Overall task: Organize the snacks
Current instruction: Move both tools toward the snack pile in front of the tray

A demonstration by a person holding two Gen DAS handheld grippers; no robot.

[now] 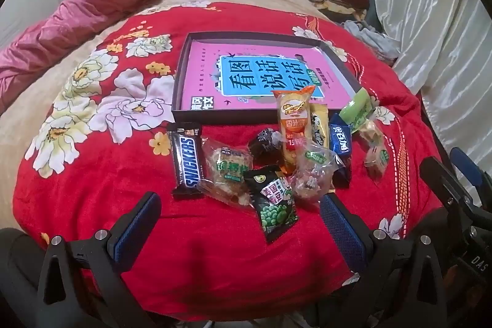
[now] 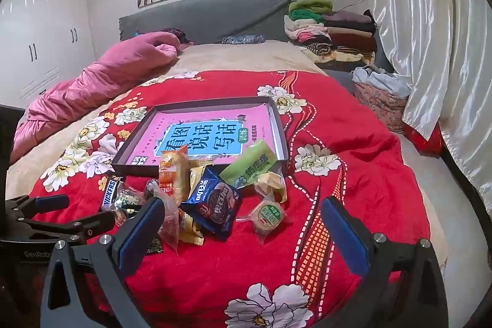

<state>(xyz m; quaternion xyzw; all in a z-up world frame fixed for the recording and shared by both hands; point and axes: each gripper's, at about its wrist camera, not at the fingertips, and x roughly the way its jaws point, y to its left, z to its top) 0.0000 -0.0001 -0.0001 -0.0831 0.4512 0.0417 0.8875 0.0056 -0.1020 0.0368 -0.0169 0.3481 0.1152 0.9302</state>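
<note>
Both our grippers, left [image 1: 240,223] & right [image 2: 243,231], gaped wide, empty, before the snack pile [image 1: 276,156]; tray [image 1: 184,63] behind lay unfilled. Next: pick one pkt.

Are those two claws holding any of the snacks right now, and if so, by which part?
Nothing is held. The left claw and the right claw both stand wide open above the red blanket, with the snack pile lying loose in front of the tray.
</note>
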